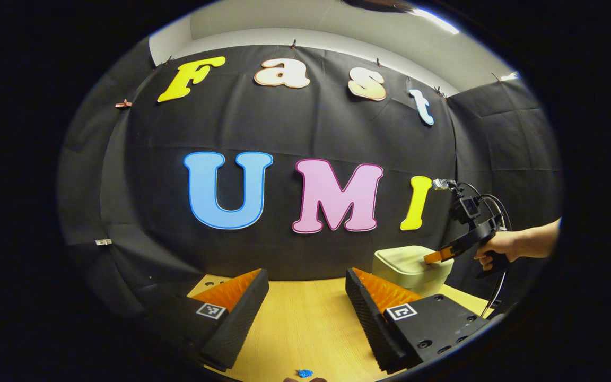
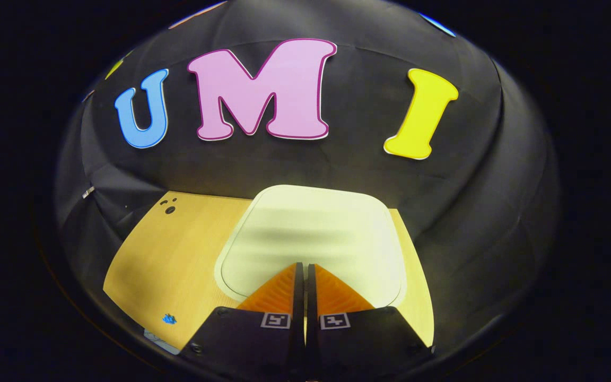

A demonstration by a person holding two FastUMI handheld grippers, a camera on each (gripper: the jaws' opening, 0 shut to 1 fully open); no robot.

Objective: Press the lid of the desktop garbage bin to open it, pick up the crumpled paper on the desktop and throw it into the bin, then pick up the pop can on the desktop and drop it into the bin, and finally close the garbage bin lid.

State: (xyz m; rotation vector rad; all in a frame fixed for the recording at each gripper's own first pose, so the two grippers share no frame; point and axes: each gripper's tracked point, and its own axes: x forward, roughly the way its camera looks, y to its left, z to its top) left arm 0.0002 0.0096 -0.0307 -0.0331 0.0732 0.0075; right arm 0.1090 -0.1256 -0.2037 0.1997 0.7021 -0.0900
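Note:
The pale cream garbage bin (image 1: 411,268) stands at the back right of the wooden desktop (image 1: 305,323), its lid down. In the right gripper view the flat lid (image 2: 316,233) lies right under my right gripper (image 2: 304,268), whose fingers are shut together with nothing between them, their tips over the lid's near half. The left gripper view shows that same gripper (image 1: 435,256) held by a hand (image 1: 499,246), its tips at the lid's top. My left gripper (image 1: 305,278) hangs open above the bare desktop, left of the bin.
A small blue scrap (image 1: 304,373) lies on the desktop near the front edge, also the blue scrap (image 2: 168,319) in the right gripper view. Dark holes (image 2: 169,208) mark the desk's far left corner. The black cloth wall (image 1: 284,132) stands close behind the bin.

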